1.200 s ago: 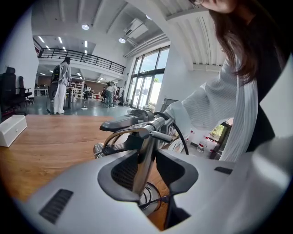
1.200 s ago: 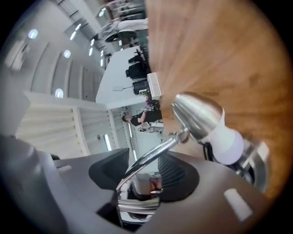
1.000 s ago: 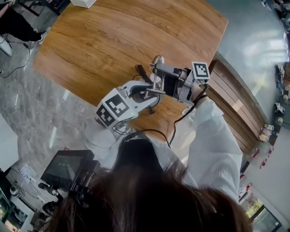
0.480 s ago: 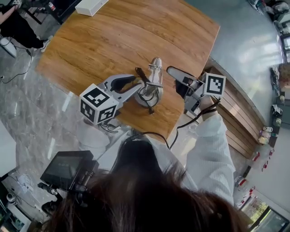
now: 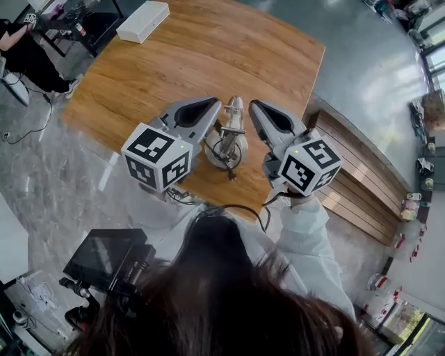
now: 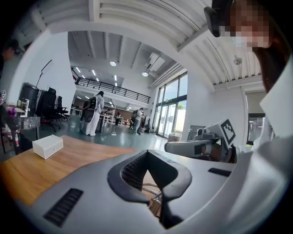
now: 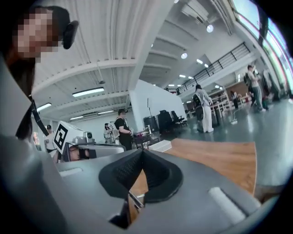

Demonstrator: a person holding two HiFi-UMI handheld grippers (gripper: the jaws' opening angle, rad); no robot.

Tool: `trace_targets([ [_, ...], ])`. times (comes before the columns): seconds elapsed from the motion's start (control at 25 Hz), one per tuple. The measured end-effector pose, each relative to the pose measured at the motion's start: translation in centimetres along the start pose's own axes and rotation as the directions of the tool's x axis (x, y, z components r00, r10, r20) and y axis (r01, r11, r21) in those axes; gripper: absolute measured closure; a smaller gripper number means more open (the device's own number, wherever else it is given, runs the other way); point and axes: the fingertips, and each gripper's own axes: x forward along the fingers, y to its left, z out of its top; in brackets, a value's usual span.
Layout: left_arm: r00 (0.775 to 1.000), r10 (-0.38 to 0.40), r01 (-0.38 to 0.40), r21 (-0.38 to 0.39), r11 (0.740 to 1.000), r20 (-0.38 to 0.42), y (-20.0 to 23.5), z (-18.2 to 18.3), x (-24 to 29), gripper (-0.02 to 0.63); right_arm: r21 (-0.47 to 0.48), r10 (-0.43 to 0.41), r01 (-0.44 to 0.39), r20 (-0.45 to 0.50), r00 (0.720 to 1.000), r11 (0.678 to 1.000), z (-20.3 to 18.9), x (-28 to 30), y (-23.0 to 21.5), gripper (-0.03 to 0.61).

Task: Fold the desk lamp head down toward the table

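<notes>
The silver desk lamp (image 5: 227,136) sits folded low over its round base near the front edge of the wooden table (image 5: 174,62). My left gripper (image 5: 216,103) hovers above the table just left of the lamp. It has just been closing and is shut with nothing between its jaws. My right gripper (image 5: 253,105) hovers just right of the lamp. It too has just closed and holds nothing. In the left gripper view the shut left gripper (image 6: 151,154) hides most of the lamp (image 6: 154,201). In the right gripper view a sliver of lamp (image 7: 135,201) shows below the right gripper (image 7: 142,153).
A white box (image 5: 142,21) lies at the table's far left corner. A slatted wooden bench (image 5: 358,174) runs along the right of the table. A black screen device (image 5: 104,257) stands low at the left. People stand in the hall beyond the table.
Both grippers have let go of the lamp, lifted off the table toward me and closed their jaws. The right gripper has rolled over. The lamp has stayed on the table.
</notes>
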Motion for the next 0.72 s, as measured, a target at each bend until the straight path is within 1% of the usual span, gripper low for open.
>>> trace_targets([
  [0.12, 1.0, 0.0, 0.0, 0.03, 1.0, -0.011, -0.9, 0.3, 0.5, 0.611, -0.127, -0.07, 0.075, 0.043, 0.997, 0.989, 0.7, 0.1, 0.8, 0.577],
  [0.2, 1.0, -0.013, 0.013, 0.032, 0.999, -0.019, -1.3, 0.2, 0.8, 0.611, -0.158, -0.09, 0.096, 0.044, 0.995, 0.983, 0.4, 0.3, 1.2, 0.577],
  [0.4, 0.999, -0.023, 0.024, 0.04, 0.999, -0.035, -1.5, 0.0, 1.4, 0.611, -0.128, -0.101, 0.107, 0.054, 0.993, 0.986, 0.0, 0.4, 1.5, 0.577],
  [0.72, 0.999, -0.016, 0.019, 0.058, 0.998, -0.05, -1.3, -0.6, 1.4, 0.611, -0.141, -0.114, 0.116, 0.023, 0.993, 0.983, -1.3, 0.7, 1.3, 0.578],
])
